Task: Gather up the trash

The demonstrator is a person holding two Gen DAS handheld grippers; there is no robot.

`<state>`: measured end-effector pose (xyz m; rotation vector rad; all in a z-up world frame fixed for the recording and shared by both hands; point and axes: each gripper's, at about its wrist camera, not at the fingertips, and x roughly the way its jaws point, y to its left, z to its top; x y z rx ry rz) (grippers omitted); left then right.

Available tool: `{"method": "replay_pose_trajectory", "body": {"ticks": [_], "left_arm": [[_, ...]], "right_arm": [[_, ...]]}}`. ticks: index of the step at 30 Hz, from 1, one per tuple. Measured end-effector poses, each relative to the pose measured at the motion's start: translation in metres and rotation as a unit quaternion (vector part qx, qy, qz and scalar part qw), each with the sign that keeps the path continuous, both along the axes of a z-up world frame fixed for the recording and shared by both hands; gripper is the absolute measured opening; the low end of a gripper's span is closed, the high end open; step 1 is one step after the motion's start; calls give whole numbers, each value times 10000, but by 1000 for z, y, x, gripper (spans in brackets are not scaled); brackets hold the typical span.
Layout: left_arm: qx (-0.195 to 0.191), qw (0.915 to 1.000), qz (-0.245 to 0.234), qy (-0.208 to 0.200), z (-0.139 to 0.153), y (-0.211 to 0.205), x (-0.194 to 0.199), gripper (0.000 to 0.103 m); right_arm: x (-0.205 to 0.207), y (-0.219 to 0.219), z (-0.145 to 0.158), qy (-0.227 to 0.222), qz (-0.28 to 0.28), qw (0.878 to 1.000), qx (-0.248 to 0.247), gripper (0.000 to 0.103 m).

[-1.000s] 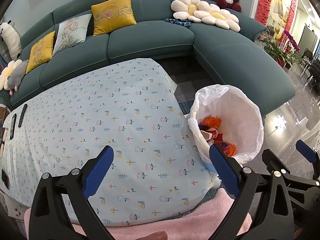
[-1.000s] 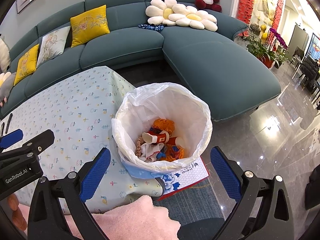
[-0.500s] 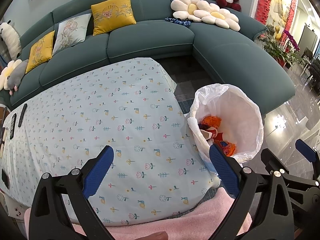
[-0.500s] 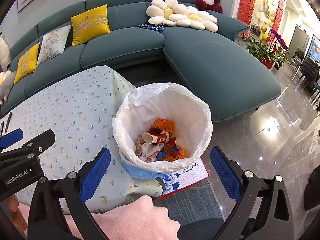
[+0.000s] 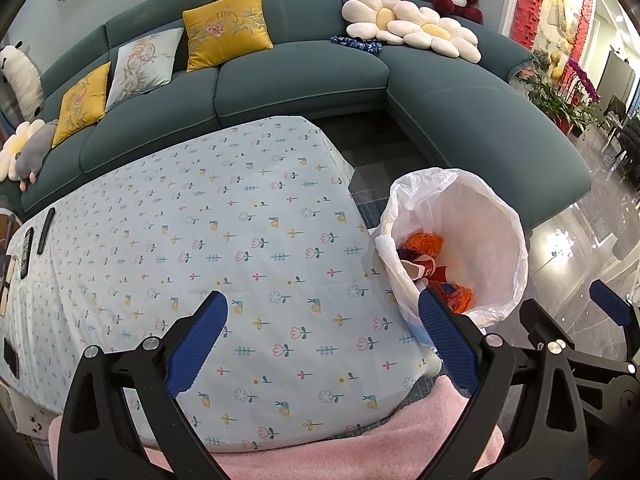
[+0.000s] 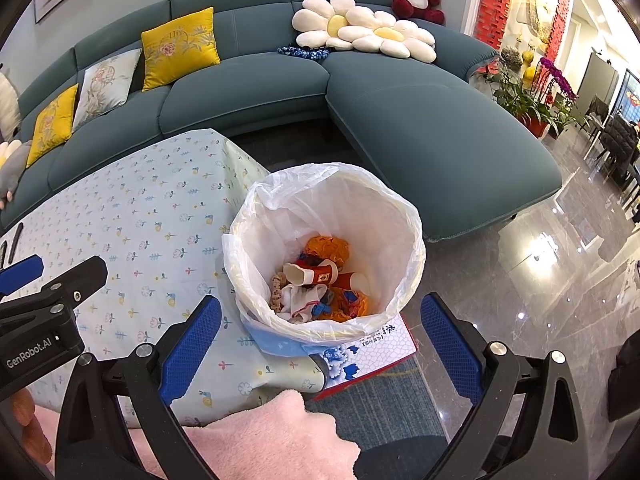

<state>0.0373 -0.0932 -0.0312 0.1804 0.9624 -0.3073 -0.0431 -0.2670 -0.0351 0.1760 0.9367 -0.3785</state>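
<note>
A low worktop (image 5: 248, 240) stands in front of the teal sofa, covered all over by a pale blue cloth (image 5: 280, 184) printed with small flowers and snails, its edges hanging down at the corners. At the far left end of the cloth lie two dark remote controls (image 5: 45, 225), side by side and slightly apart, with other flat dark items at the very edge too cut off to identify. Beside the right end of the worktop, on the floor (image 6: 520, 300), stands a waste bin lined with a white plastic bag (image 6: 332, 256), resting on a dark blue rug (image 6: 380, 404) next to a blue-and-white patterned box (image 6: 372, 350)
</note>
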Motion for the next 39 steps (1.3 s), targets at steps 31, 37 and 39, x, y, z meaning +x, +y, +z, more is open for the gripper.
{"method": "replay_pose_trajectory", "body": {"ticks": [31,37,39], "left_arm": [[46,10000,-81,30,-2,-4,-1,92],[10,10000,-87,21,-3,-3,-1,92],[4,9999,-119,35,-4,-4,-1,92]], "right_arm": [[-5,-8,-6,-5,-63,10000,34,96],[-4,-9,-6,9,-107,9999,36,96],[-5,-10,-6,13,-121,9999,35,96]]}}
